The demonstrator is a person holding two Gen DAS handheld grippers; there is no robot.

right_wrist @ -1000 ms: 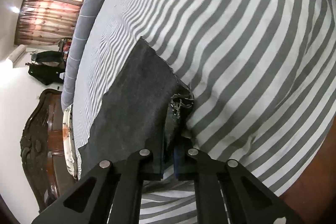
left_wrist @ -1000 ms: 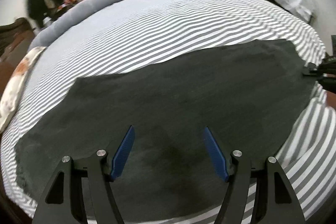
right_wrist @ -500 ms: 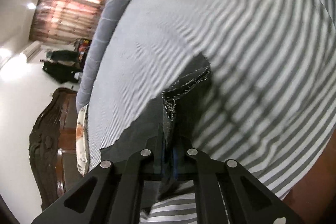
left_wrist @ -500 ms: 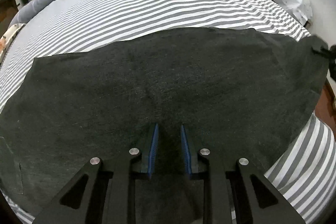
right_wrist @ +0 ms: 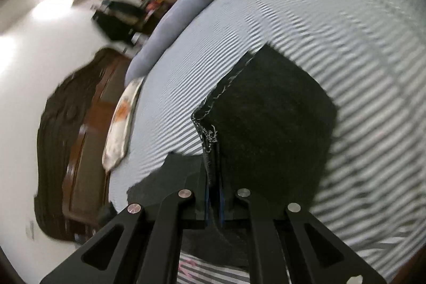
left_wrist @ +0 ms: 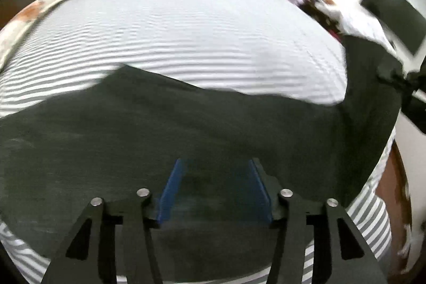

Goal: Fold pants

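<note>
The dark pants (left_wrist: 186, 129) lie spread across the striped bed (left_wrist: 186, 39), and the right gripper (right_wrist: 214, 206) is clamped on a frayed hem corner that it holds raised above the sheet. The left gripper (left_wrist: 215, 190) hangs over the middle of the cloth with its jaws apart, holding nothing. To fold well, I judge the left should pin the fold line flat while the right carries its end across, edges matched and cloth taut.

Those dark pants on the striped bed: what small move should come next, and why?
Probably carry the right claw, shut on the pants at their frayed end, across toward the other end. That end is lifted off the bed, and the left claw hangs open above the flat middle.
</note>
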